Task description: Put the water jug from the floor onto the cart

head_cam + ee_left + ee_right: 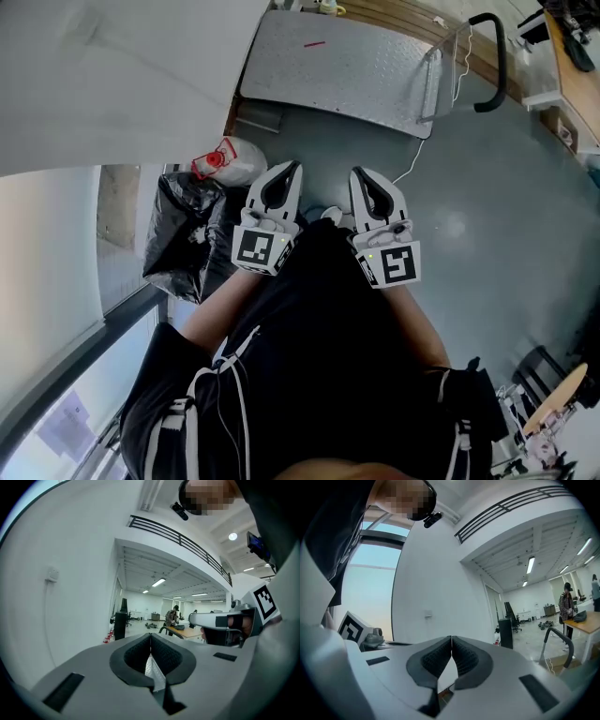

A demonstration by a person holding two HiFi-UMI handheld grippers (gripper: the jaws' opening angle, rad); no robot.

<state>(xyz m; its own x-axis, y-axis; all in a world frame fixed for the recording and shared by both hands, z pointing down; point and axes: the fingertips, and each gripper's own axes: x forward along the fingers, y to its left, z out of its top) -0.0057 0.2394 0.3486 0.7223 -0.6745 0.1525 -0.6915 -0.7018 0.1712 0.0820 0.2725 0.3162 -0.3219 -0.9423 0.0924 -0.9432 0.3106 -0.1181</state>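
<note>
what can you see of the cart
The cart is a low flat platform with a silvery, studded metal-looking deck, bare but for a small red mark. A black looped handle rises from a pale frame at its right end. It stands on the grey floor; a white cable trails past its handle end.

L gripper (150, 637) closed, tips touching.

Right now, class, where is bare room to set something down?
The cart deck, between the white wall and its black handle, is bare save a red mark. The grey floor at right is open. Crowded: the black bag by the window.
</note>
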